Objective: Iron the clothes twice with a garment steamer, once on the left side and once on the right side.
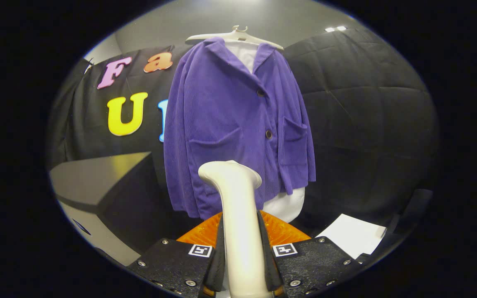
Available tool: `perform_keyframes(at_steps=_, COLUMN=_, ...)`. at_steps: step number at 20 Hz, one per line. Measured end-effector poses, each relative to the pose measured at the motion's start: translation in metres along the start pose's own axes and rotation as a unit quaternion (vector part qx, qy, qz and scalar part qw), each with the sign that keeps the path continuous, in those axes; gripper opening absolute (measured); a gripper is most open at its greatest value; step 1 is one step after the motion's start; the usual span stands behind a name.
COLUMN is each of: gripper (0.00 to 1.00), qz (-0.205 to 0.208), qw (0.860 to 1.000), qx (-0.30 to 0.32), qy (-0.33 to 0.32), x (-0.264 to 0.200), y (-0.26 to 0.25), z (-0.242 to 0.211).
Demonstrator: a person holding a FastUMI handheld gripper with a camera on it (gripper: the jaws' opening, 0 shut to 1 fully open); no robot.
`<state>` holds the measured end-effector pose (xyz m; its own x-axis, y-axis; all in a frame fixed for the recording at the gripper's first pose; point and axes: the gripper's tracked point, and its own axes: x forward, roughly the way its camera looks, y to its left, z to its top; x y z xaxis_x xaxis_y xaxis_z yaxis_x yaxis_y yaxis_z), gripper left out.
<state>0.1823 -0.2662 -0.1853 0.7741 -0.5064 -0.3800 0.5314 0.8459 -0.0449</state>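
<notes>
Gripper point(242, 248) pinches steamer point(238, 215) handle, its head hiding the purple jacket's point(230, 120) hem.

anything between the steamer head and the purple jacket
Nothing visible does. The tool is shut on the garment steamer, whose head points at the lower front of the purple jacket on its hanger. Open space lies between head and fabric. The dark box sits off to one side.
</notes>
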Motion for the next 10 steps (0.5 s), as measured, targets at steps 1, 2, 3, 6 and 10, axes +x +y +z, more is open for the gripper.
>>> perform_keyframes(at_steps=1, gripper=0.39, qz=-0.003, qw=1.000, qx=0.002, qy=-0.021, x=-0.004, y=-0.002, z=0.021)
perform_keyframes(at_steps=2, gripper=0.39, qz=-0.005, qw=0.999, qx=0.001, qy=-0.049, x=-0.010, y=-0.004, z=0.045)
perform_keyframes(at_steps=3, gripper=0.39, qz=-0.010, qw=0.997, qx=0.005, qy=-0.073, x=-0.015, y=-0.008, z=0.069)
perform_keyframes(at_steps=6, gripper=0.39, qz=-0.020, qw=0.991, qx=0.022, qy=-0.132, x=-0.019, y=-0.017, z=0.137)
perform_keyframes(at_steps=10, gripper=0.39, qz=-0.030, qw=0.983, qx=0.043, qy=-0.175, x=-0.010, y=-0.036, z=0.201)
